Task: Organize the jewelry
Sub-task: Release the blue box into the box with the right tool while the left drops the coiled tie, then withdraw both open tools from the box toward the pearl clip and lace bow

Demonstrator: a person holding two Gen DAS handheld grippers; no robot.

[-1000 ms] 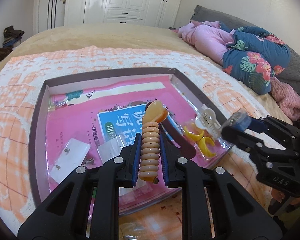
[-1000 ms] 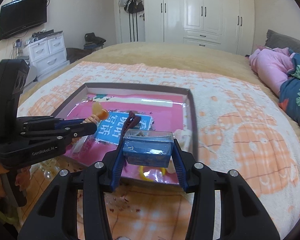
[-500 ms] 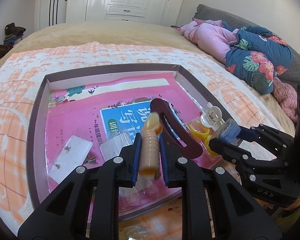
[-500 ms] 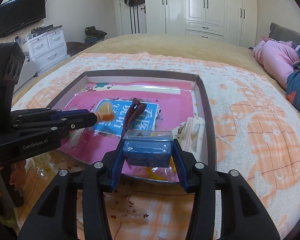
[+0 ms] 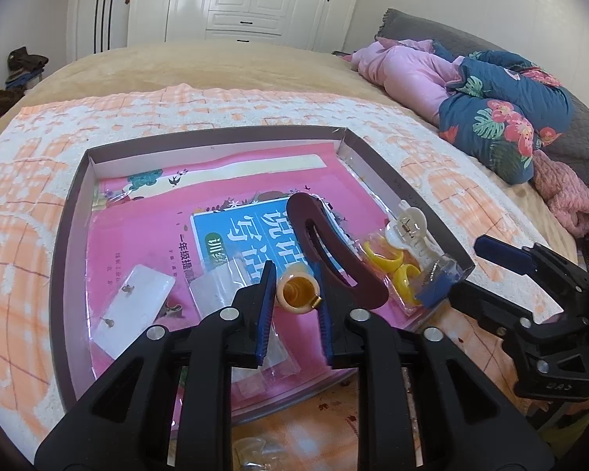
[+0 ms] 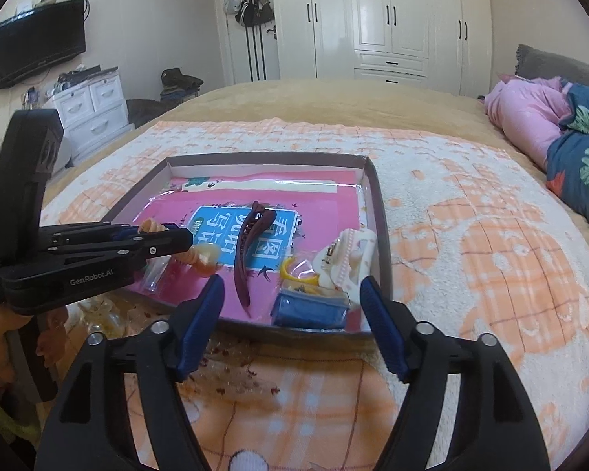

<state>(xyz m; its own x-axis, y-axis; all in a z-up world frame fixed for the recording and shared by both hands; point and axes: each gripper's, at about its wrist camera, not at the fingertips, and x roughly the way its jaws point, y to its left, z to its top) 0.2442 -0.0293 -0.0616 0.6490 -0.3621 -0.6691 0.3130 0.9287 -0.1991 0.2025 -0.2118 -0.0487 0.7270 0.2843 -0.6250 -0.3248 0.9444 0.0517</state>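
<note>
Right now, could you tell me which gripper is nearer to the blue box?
Right. The right gripper is opening, its fingers astride the blue box in the tray's near corner. The left gripper is farther left, holding the orange clip.

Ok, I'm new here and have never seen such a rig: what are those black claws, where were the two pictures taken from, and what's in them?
There is no robot. A person holds a hand-held gripper in each hand, each with a fisheye camera looking along its fingers. One picture comes from the left hand-held gripper, the other from the right hand-held gripper. On the bed sits a shallow tray holding a pink book, a dark red hair clip, a white claw clip, yellow rings and a small blue box. The left jaws, now opening, have a peach spiral hair tie between them. The right jaws are opening too and hold nothing.
</note>
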